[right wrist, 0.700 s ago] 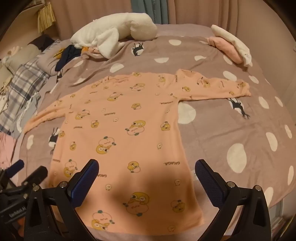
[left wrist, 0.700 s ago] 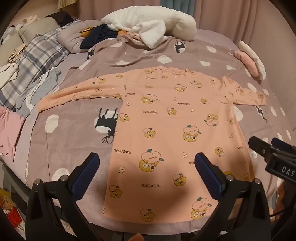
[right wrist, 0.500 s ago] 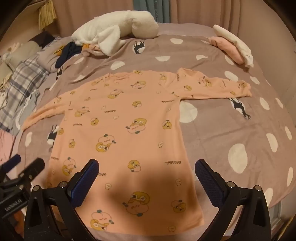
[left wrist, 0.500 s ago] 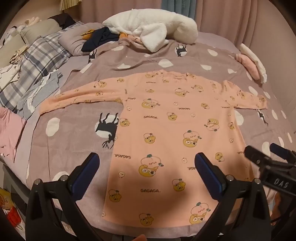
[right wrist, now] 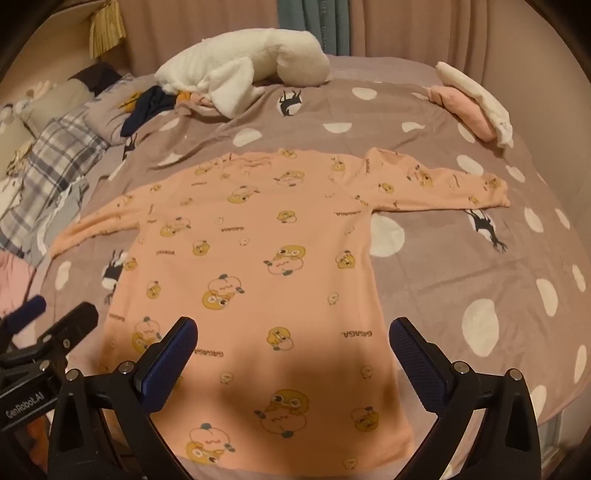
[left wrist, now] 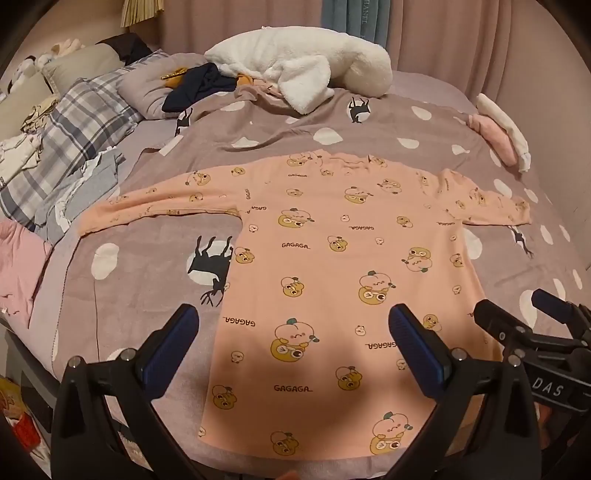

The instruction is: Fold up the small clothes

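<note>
My left tongs (left wrist: 291,343) hide part of the hem of the peach long-sleeved cartoon-print shirt (left wrist: 332,280), and my right tongs (right wrist: 293,349) cover its lower corners. The pale pink cloth (left wrist: 18,266) at the left is cut off by the frame edge. Small print on the blue-grey curtain (left wrist: 354,18) is unreadable.

A peach long-sleeved shirt (left wrist: 332,266) with cartoon prints lies flat, sleeves spread wide.
</note>
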Demonstrator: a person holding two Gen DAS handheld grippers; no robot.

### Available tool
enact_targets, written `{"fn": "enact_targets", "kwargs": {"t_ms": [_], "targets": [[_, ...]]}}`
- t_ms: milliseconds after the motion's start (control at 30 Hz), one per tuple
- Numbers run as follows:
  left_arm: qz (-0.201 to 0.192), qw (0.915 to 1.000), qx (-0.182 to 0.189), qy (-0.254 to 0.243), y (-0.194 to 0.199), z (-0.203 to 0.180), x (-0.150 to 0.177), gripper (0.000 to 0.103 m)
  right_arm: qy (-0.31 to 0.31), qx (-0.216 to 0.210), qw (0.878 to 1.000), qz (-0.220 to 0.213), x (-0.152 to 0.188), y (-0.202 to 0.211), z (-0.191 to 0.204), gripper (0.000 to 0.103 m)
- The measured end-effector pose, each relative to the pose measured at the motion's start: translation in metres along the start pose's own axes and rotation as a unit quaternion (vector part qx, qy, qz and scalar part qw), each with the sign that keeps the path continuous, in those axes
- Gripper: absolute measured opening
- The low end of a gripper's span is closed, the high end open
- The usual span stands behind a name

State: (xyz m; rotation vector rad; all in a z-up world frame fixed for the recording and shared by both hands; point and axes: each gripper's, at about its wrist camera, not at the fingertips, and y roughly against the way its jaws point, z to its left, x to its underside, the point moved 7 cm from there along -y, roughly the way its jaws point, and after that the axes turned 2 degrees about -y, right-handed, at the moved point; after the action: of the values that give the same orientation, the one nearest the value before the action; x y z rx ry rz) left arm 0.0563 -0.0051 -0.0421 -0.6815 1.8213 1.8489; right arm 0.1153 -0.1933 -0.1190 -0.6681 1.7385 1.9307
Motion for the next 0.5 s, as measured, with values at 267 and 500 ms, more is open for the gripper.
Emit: {"fn": "enact_targets", "kwargs": {"t_ms": [267,500], "targets": [[0.008,0.9994,0.034,0.003,-0.0014,-0.0078,0.0024,0.103,-0.001,0.006,1.000,0.001,0.0030,0.0005,-0.0040,0.103],[0.000,0.9998,0.021,-0.003,-0.0012,-0.0075,0.0033,0.103,0.005,0.009,1.000,0.003,0.0048,-0.0009,-0.0026,0.103]]}}
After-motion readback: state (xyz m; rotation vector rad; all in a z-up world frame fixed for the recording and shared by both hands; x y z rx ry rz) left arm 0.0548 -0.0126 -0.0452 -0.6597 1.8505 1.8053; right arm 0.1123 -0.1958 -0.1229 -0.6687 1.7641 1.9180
